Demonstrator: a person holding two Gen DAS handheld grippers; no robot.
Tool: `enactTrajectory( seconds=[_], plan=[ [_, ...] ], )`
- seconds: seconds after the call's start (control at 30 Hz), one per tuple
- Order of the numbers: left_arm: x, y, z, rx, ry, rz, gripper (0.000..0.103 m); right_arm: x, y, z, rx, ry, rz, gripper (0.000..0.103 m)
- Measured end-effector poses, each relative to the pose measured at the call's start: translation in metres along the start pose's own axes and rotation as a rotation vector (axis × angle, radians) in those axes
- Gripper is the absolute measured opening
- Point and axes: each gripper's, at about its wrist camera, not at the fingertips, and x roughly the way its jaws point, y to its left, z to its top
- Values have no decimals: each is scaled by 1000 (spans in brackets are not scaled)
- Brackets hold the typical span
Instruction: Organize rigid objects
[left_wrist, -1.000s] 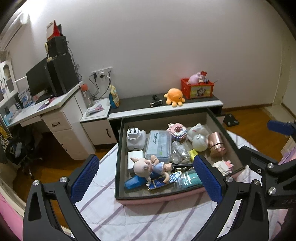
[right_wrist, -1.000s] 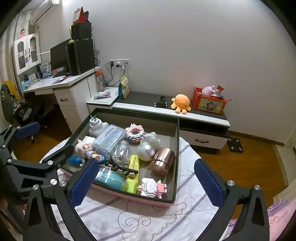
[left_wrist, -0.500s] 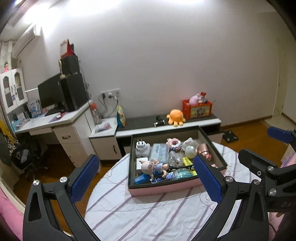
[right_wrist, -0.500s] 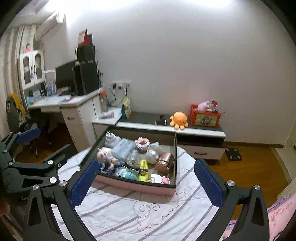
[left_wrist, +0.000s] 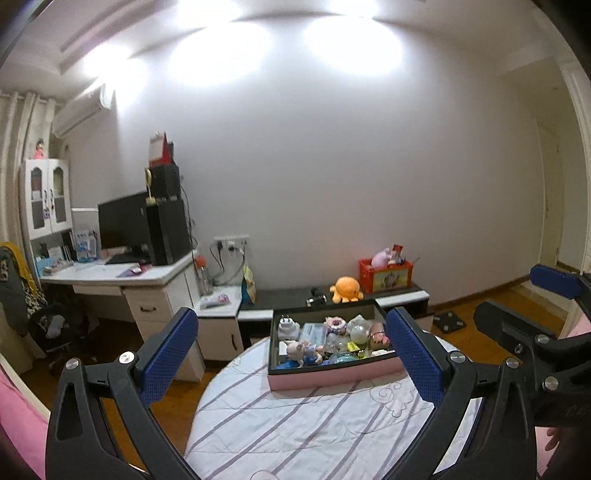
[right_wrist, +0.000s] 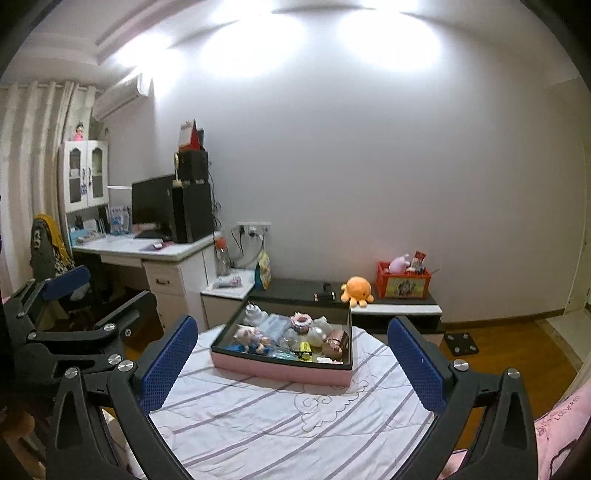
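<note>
A pink box (left_wrist: 334, 376) (right_wrist: 280, 367) with a dark inside sits on the far part of a round table with a striped white cloth (left_wrist: 306, 424) (right_wrist: 280, 417). It is full of small rigid things: a pig doll (left_wrist: 301, 349) (right_wrist: 249, 336), a white plug (left_wrist: 288, 326), a clear case (left_wrist: 312, 332), a copper cup (right_wrist: 334, 343), a white ball (left_wrist: 358, 332). My left gripper (left_wrist: 291, 358) is open and empty, well back from the box. My right gripper (right_wrist: 291, 363) is open and empty too, equally far from it.
A white desk (left_wrist: 122, 277) with a monitor and a speaker stands left. A low cabinet (right_wrist: 369, 304) behind the table carries an orange plush octopus (left_wrist: 345, 288) and a red crate (right_wrist: 402, 284). A chair (right_wrist: 51, 251) stands far left; pink bedding (right_wrist: 557, 424) lies at right.
Both grippers have pulled back and up from the box, which now looks much smaller and farther. More of the table, wall and ceiling shows. Both grippers stay open.
</note>
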Motion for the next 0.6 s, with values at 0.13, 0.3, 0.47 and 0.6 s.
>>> enactTrajectory(
  seconds=[0.13, 0.3, 0.47, 0.6],
  plan=[
    [-37, 0, 0, 21, -51, 31, 103, -31, 7, -3, -11, -48, -13, 103],
    [-80, 4, -4, 14, -107, 49, 103, -66, 17, -10, -2, -88, -4, 103],
    [-113, 8, -5, 2, -160, 43, 103, -96, 26, -15, -1, -131, -7, 103],
    [-133, 8, -8, -6, -190, 39, 103, -113, 29, -18, 0, -155, -15, 103]
  ],
)
